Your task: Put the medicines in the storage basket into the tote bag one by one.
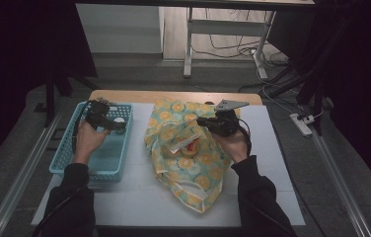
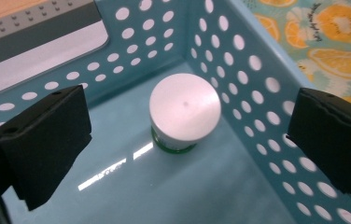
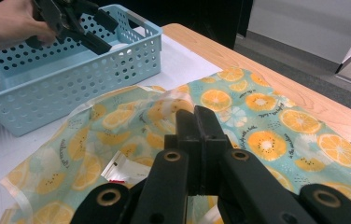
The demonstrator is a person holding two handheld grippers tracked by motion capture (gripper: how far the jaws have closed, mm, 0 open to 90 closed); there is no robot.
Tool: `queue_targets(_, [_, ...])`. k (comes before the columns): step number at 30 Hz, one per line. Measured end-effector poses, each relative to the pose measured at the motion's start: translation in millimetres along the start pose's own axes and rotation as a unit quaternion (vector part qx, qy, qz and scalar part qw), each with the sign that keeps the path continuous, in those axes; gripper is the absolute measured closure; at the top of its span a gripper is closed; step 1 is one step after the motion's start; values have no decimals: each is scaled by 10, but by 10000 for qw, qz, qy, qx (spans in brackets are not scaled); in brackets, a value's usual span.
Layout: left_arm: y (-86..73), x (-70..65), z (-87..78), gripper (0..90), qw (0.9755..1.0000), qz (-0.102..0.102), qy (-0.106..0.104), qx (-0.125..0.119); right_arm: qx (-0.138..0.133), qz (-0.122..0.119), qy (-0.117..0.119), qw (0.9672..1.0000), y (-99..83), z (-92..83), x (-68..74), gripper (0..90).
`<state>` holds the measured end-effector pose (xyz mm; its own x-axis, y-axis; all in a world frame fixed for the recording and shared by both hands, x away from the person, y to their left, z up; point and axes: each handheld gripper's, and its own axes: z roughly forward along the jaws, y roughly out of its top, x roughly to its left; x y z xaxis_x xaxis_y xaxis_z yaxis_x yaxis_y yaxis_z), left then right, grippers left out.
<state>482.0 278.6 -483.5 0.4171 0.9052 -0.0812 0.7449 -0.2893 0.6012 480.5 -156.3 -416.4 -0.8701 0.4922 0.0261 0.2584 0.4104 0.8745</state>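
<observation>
A small jar with a flat white lid stands in a far corner of the light blue perforated basket. My left gripper hangs inside the basket just above the jar, its jaws wide open on either side of it and not touching. In the high view the left gripper is over the basket's far end. The right gripper is shut, its jaws pressed together over the translucent orange-slice print bag. Whether it pinches the bag's edge is unclear. In the high view the right gripper sits at the bag's far side.
A white packet with red print shows through the bag. The basket stands left of the bag on a white mat over a wooden table. The person's forearms in dark sleeves come in from below.
</observation>
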Motion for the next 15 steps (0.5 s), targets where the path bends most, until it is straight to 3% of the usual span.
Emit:
queue_targets(11, [40,50,173,3,9995,-2,50,305,5,-14,-8,10000,0,1,1,899])
queue_targets(15, [47,49,204,47,9995,23,60,322,3,-13,-11,10000,0,-1,0,899])
